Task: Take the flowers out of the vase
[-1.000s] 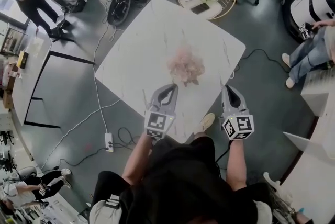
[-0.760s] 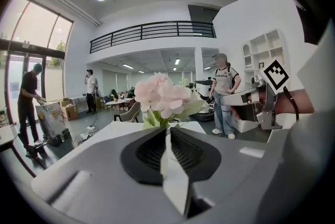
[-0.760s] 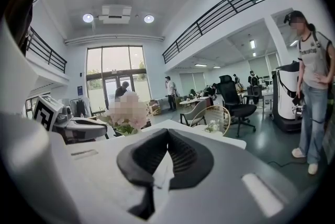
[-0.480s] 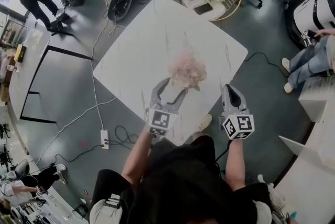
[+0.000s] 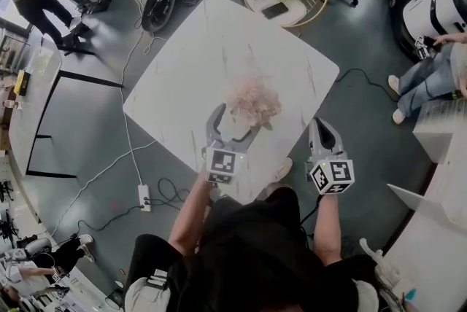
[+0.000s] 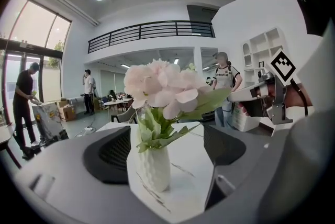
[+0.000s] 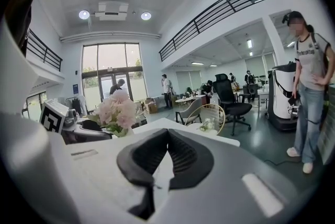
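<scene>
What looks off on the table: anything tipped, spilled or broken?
Nothing stands out. The vase stands upright on the table with the flowers in it, and no spill or damage shows.

A white table [image 5: 219, 48] with rounded corners and faint grey veins in its top stands on the grey floor [image 5: 365, 135]. On it stands a small white vase [image 6: 153, 165] with a dimpled surface, upright, on the half of the top nearer the person. Pink flowers [image 5: 253, 100] with green leaves fill it and, seen from above, hide it.
</scene>
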`<state>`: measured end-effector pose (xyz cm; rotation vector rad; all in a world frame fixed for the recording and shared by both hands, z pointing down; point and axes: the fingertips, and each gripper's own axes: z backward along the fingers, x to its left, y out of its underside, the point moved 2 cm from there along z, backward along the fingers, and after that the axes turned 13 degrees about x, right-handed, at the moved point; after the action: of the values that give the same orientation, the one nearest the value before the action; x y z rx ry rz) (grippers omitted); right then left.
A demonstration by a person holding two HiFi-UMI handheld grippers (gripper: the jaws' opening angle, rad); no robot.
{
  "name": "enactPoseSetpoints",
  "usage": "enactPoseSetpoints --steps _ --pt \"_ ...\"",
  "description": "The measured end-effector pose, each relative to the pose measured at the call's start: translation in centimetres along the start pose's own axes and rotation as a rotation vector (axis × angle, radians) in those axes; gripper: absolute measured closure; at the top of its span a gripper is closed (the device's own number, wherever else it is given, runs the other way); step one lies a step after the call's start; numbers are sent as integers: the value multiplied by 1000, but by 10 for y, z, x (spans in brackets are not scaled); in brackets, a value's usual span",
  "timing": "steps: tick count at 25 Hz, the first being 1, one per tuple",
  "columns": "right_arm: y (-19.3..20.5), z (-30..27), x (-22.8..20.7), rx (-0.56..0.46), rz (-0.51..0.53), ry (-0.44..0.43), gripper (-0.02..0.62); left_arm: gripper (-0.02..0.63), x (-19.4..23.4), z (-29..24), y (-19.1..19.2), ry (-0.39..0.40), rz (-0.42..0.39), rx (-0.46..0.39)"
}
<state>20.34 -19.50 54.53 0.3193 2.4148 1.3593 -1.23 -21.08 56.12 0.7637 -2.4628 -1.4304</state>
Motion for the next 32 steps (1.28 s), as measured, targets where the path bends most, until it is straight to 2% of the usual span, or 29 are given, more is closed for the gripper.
enactPoseSetpoints --steps 17,28,32 --pt "4 6 -28 12 -16 37 592 160 1 -31 -11 -3 6 6" --pt "2 5 -33 8 -24 53 592 306 5 -34 -18 -15 22 3" --pt "1 6 -34 9 -23 52 592 361 10 -34 -18 -32 52 6"
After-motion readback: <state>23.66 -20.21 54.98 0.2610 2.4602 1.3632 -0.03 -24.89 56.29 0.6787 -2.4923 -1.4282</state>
